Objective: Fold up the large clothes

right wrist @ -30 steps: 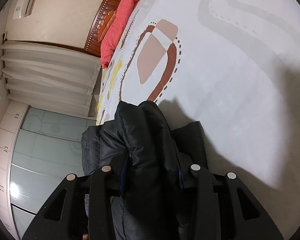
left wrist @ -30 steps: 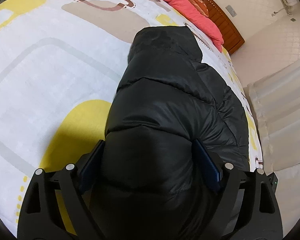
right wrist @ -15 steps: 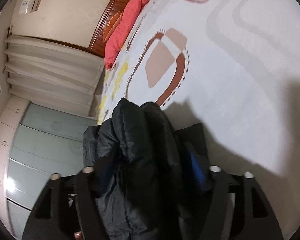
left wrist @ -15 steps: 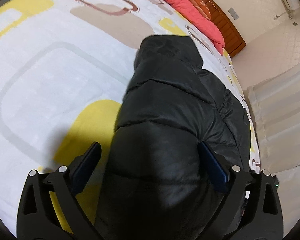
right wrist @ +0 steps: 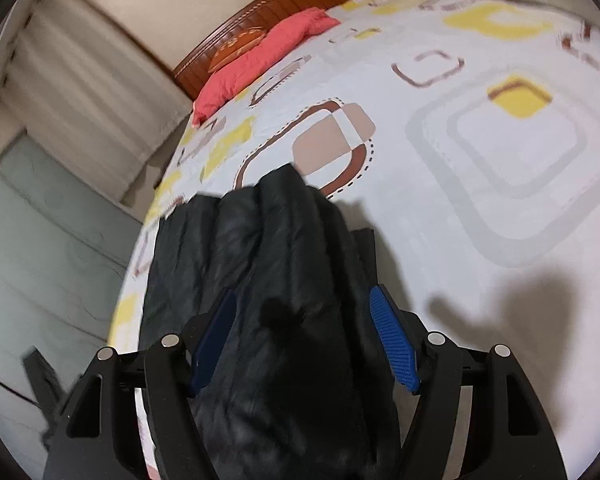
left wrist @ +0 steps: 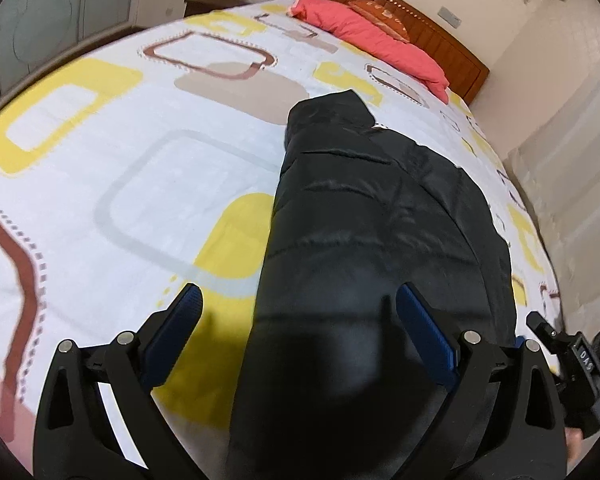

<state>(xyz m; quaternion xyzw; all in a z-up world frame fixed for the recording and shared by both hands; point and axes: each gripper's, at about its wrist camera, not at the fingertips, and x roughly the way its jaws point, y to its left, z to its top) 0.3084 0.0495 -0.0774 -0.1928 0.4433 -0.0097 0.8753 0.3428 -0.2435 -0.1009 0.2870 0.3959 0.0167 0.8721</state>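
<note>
A black puffer jacket (left wrist: 380,208) lies folded lengthwise on the patterned bed (left wrist: 140,160), its hood (left wrist: 328,114) toward the headboard. My left gripper (left wrist: 302,310) hangs open and wide above the jacket's near end; the left pad stands over bare sheet. In the right wrist view the same jacket (right wrist: 284,240) runs as a bunched ridge between the pads of my right gripper (right wrist: 304,340). That gripper is open, and its right pad (right wrist: 392,344) stands clear of the cloth.
A red pillow (left wrist: 372,40) lies against the wooden headboard (left wrist: 440,40). Curtains (right wrist: 80,80) and pale wardrobe doors (right wrist: 40,240) stand beyond the bed's edge next to the jacket. White sheet (right wrist: 480,160) spreads wide on the jacket's other side.
Both grippers have let go of the jacket, spread their jaws and pulled up and back. The jacket stays lying on the bed.
</note>
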